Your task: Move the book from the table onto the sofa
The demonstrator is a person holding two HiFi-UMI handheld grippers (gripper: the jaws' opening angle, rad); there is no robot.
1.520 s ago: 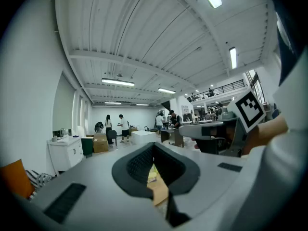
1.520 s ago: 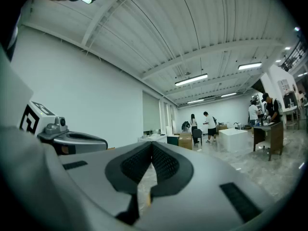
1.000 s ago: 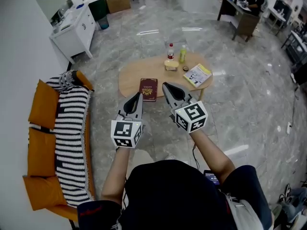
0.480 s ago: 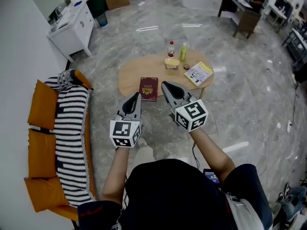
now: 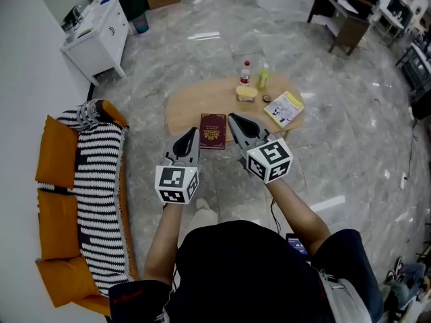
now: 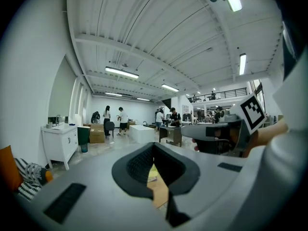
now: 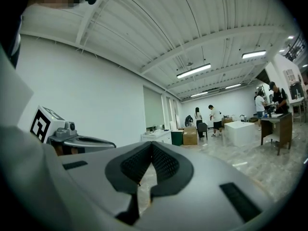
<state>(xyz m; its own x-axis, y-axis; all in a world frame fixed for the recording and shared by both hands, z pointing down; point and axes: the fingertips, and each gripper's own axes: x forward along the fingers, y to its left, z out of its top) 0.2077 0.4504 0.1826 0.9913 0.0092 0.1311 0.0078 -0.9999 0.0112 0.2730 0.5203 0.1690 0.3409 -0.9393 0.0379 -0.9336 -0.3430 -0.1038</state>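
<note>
A: Book, where?

B: The dark red hardcover book [image 5: 213, 130] lies flat on the oval light-wood table [image 5: 185, 110], at the table's near edge, cover up with a gold emblem showing. Nothing is touching it.

A: Left gripper?

B: The left gripper [image 5: 189, 137] has its jaws pressed together with nothing between them. It is just off the table's near edge, with its tip beside the book's lower left corner. Can't tell how high it sits over the tabletop.

A: Right one?

B: The right gripper [image 5: 236, 122] is the same, closed tight and empty. Its tip is over the table's near edge, just right of the book and not on it.

A: Sofa?

B: The orange sofa [image 5: 57, 210] is well apart from the table, off its left end in the head view. A black-and-white striped throw [image 5: 101, 180] is draped over the seat.

A: Other stuff on the table?

B: At the table's far side there is a clear bottle with a red cap [image 5: 246, 73] and a green-yellow bottle [image 5: 262, 78], both upright and near each other. A yellow-covered booklet [image 5: 285, 108] lies at the table's right end, well apart from the book.

A: Anything past it?

B: A white cabinet [image 5: 94, 36] is beyond the table's far left.
</note>
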